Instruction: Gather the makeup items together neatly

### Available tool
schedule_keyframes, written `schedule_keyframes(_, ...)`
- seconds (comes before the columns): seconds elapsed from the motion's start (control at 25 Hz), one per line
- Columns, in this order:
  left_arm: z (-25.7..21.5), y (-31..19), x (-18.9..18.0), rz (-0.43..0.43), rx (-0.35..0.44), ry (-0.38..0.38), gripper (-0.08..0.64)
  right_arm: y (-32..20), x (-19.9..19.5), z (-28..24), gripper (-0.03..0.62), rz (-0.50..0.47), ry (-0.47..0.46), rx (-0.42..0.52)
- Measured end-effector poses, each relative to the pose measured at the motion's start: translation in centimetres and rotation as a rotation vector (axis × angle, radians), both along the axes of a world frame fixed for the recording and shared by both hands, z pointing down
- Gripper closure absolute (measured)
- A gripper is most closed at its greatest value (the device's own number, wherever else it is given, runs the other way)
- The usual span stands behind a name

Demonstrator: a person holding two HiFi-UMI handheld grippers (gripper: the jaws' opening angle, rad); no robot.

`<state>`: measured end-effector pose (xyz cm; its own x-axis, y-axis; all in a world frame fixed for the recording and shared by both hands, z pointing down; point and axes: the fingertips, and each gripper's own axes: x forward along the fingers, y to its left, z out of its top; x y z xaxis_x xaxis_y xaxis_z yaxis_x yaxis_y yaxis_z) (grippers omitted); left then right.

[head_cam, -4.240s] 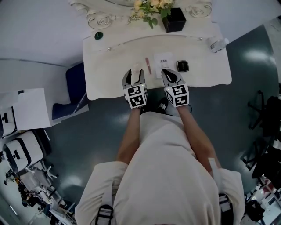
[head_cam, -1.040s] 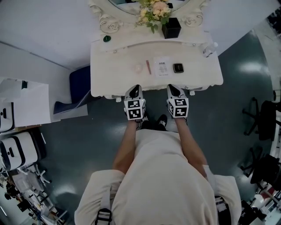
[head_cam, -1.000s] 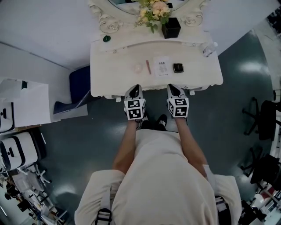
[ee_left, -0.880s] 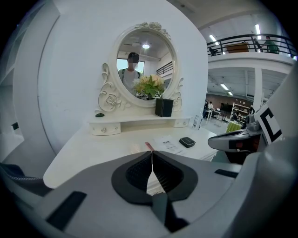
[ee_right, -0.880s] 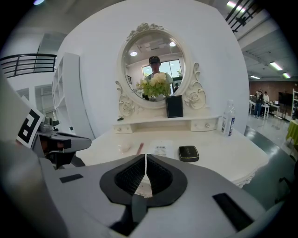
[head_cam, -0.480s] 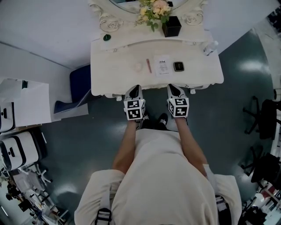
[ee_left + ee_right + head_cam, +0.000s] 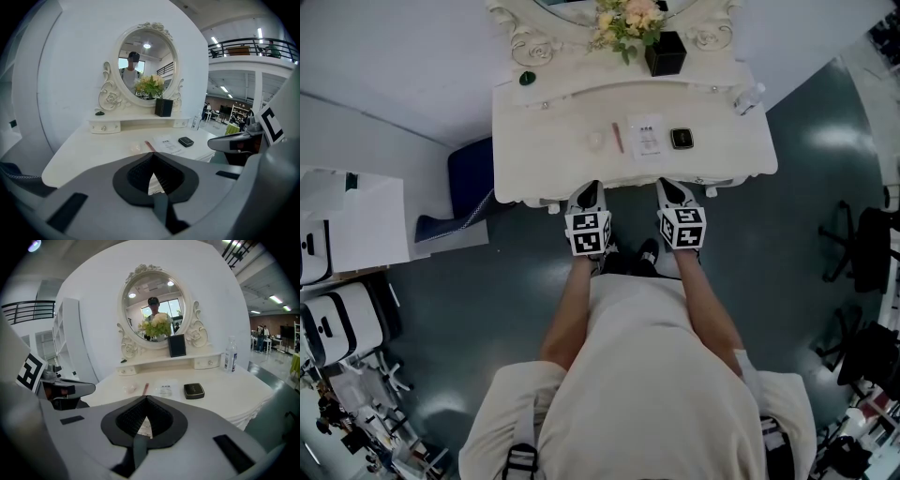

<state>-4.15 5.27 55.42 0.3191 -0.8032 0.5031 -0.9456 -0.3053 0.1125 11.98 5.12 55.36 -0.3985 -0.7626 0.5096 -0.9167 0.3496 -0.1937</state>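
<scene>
White table [image 7: 534, 159] is carrying a compact [image 7: 680, 139] at twelve o'clock from my right gripper [image 7: 667, 185], and I am holding it and the left gripper [image 7: 590, 187] fully closed, empty.

Both grippers are pulled back now: the left gripper [image 7: 590, 187] and the right gripper [image 7: 667, 185] have their tips only at the near edge of the white table [image 7: 534, 150], while a few seconds ago they reach out over the top. Back then the little pink pad [image 7: 594, 140] is right beside the left jaws, and the white card [image 7: 647, 134] and black case [image 7: 680, 138] are just ahead of the right jaws. Now these things and the red pencil [image 7: 617, 138] lie well ahead of both jaws.
</scene>
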Motion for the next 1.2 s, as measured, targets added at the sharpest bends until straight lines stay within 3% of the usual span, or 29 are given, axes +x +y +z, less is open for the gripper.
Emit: schedule_keyframes(1.2,0.04,-0.24,-0.81,0.015,0.002,0.009,0.545,0.22,-0.63,0.20,0.551,-0.006,0.055,-0.004)
